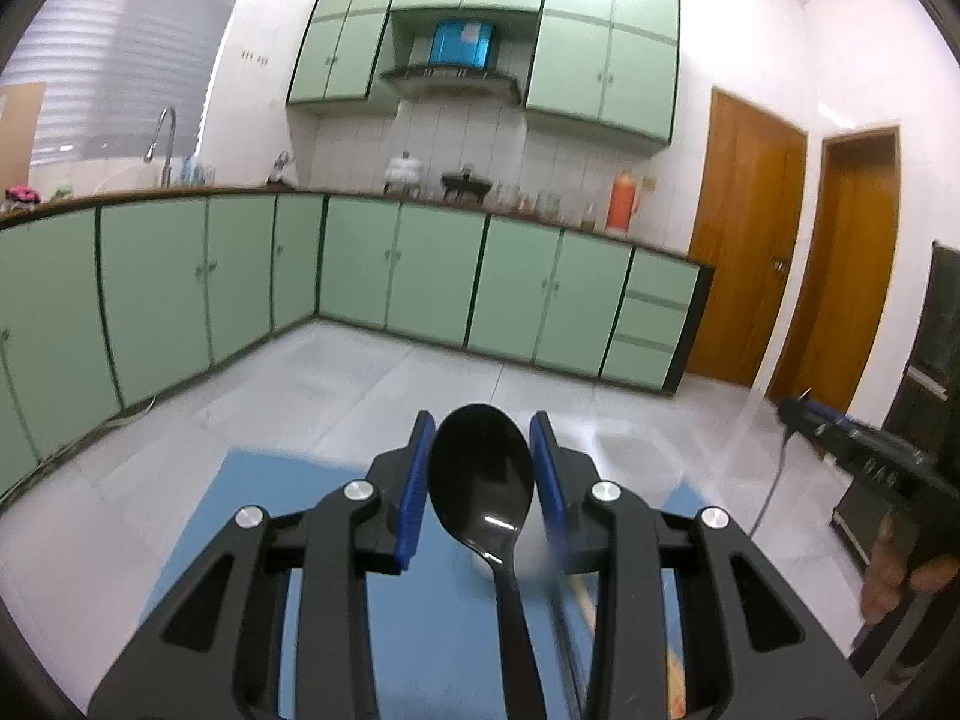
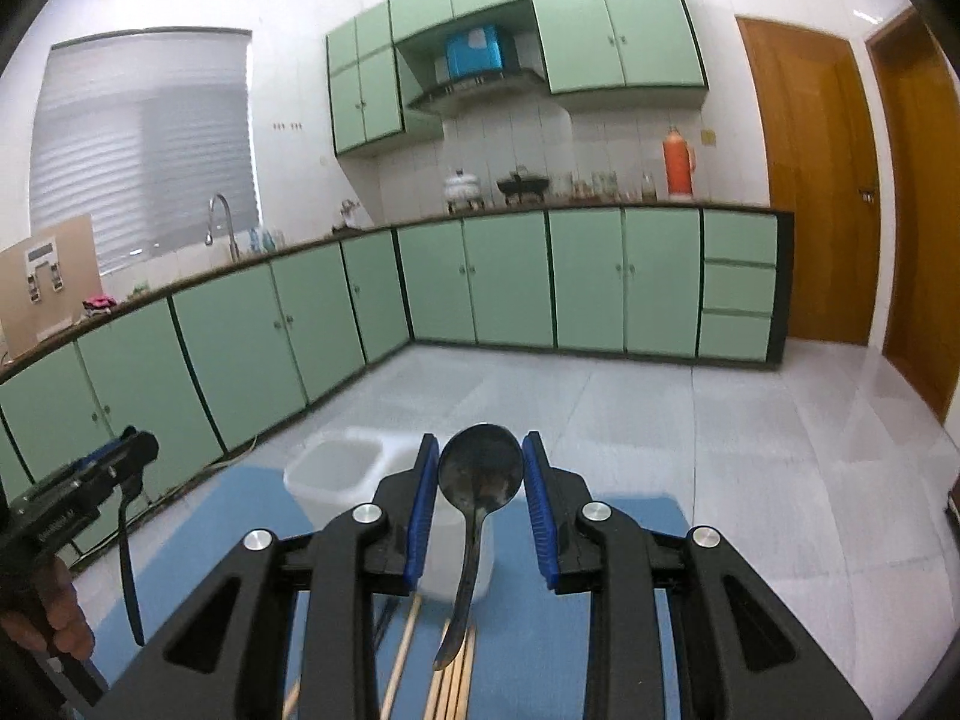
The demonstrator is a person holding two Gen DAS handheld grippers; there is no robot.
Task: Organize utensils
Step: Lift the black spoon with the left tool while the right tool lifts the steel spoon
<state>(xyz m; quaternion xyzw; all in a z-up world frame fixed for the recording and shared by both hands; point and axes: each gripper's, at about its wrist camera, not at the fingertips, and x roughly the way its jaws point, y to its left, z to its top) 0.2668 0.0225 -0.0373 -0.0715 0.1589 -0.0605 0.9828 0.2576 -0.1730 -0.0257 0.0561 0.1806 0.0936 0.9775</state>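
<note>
Two spoons are lifted above the blue rectangular mat (image 2: 240,516), the landmark here, which lies on the pale tiled floor (image 2: 690,420) before the green base cabinets (image 2: 510,276). On the mat's far edge stands a translucent white plastic container (image 2: 333,471), partly hidden behind my right tongs. Pale wooden chopsticks (image 2: 459,681) lie on the mat nearer me, below those tongs. My left gripper (image 1: 482,459) is clamped by its blue pads on the bowl of a glossy black plastic spoon (image 1: 480,474), handle hanging toward the mat. My right gripper (image 2: 480,480) is likewise clamped on the bowl of a dark, dull metal spoon (image 2: 480,471), handle hanging over the chopsticks.
</note>
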